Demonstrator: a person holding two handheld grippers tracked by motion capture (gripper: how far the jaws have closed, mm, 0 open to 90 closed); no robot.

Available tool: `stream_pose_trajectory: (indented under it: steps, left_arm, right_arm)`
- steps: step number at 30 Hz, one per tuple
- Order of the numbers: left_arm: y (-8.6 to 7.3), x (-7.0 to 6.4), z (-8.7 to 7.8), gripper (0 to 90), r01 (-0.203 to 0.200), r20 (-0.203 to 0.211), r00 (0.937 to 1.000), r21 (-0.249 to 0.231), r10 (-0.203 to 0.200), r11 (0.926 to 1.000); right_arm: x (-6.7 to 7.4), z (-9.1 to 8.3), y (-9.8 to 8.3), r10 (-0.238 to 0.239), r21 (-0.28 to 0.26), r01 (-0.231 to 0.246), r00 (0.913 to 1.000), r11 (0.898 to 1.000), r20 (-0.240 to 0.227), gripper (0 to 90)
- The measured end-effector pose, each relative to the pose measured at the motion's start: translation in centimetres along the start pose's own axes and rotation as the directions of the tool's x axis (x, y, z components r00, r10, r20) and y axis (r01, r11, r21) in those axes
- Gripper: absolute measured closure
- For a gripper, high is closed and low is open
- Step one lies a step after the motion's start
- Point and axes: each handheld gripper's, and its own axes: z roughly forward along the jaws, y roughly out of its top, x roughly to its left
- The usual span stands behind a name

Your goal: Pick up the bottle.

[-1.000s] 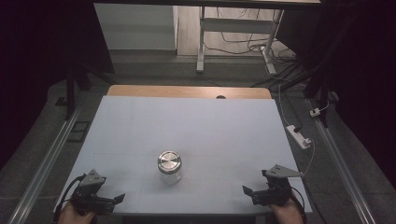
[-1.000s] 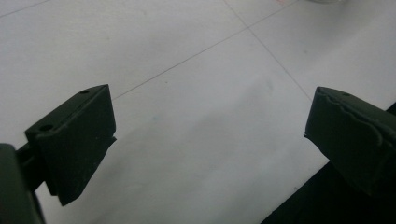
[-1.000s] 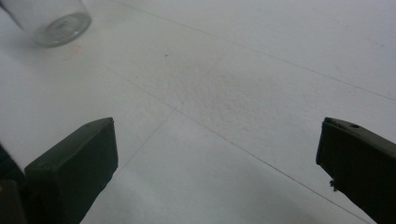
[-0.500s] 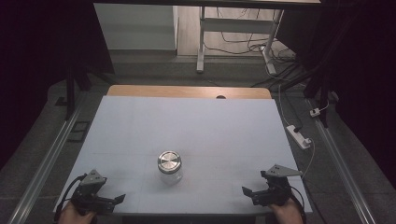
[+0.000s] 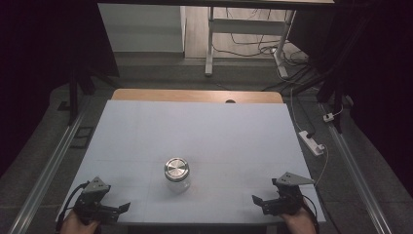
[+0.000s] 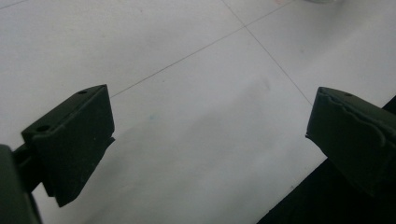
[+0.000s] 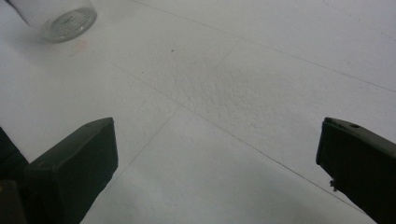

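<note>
- Covering the counter point(image 5: 146, 126) is a pale, blue-grey sheet, matt and finely grained; thin seam lines are seen crossing it in both gripper views.
- A strip of bare wood is left uncovered along the far edge of the counter, with a small dark hole point(image 5: 230, 101) set in it.
- A glass jar point(image 5: 177, 175) with a round metal lid is found upright on the sheet, near the front edge and roughly midway between the two grippers, well apart from each.
- The jar's clear base is also caught at the upper left corner of the right gripper view point(image 7: 65, 18).
- The left gripper point(image 5: 117, 208) is held low over the front left corner of the sheet. Its fingers point(image 6: 74, 135) are seen set wide apart, having just been opening, with bare sheet between them.
- The right gripper point(image 5: 259, 204) is held low near the front right corner. Its fingers point(image 7: 79, 163) are likewise spread wide, with bare sheet between them.
- A metal rail point(image 5: 44, 175) is noted along the floor at the left of the counter, and another at the right.
- A white power strip point(image 5: 311, 142) is seen lying on the floor just beside the right edge of the counter, its cord trailing away.
- Beyond the counter, the white legs of another table point(image 5: 209, 44) and a tangle of cables on the floor are observed. The room at both sides is in deep shadow.
</note>
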Motion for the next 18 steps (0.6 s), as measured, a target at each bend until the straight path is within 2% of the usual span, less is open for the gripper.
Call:
stream_pose_trajectory:
  steps: [5,7,12,18]
  left_arm:
    - [0.01,0.10,-0.12,0.3,0.010,0.010,0.9999,-0.016,-0.010,0.9998]
    - [0.08,-0.05,-0.17,0.0,-0.008,0.010,0.9999,-0.037,0.008,0.9993]
    - [0.24,-0.23,-0.13,0.0,-0.023,0.008,0.9997,-0.043,0.024,0.9988]
    - [0.46,-0.32,-0.20,0.0,-0.029,0.015,0.9994,-0.061,0.030,0.9977]
  right_arm:
    - [0.01,0.07,0.02,-0.001,0.006,0.001,1.0000,1.000,-0.010,0.0]
    - [-0.01,0.09,0.02,0.002,0.005,-0.002,0.9999,1.000,-0.011,0.0]
    - [0.00,0.16,0.05,-0.001,0.016,0.002,0.9999,1.000,-0.017,0.0]
    - [0.08,0.29,0.07,-0.011,0.025,0.012,0.9998,1.000,-0.018,0.0]
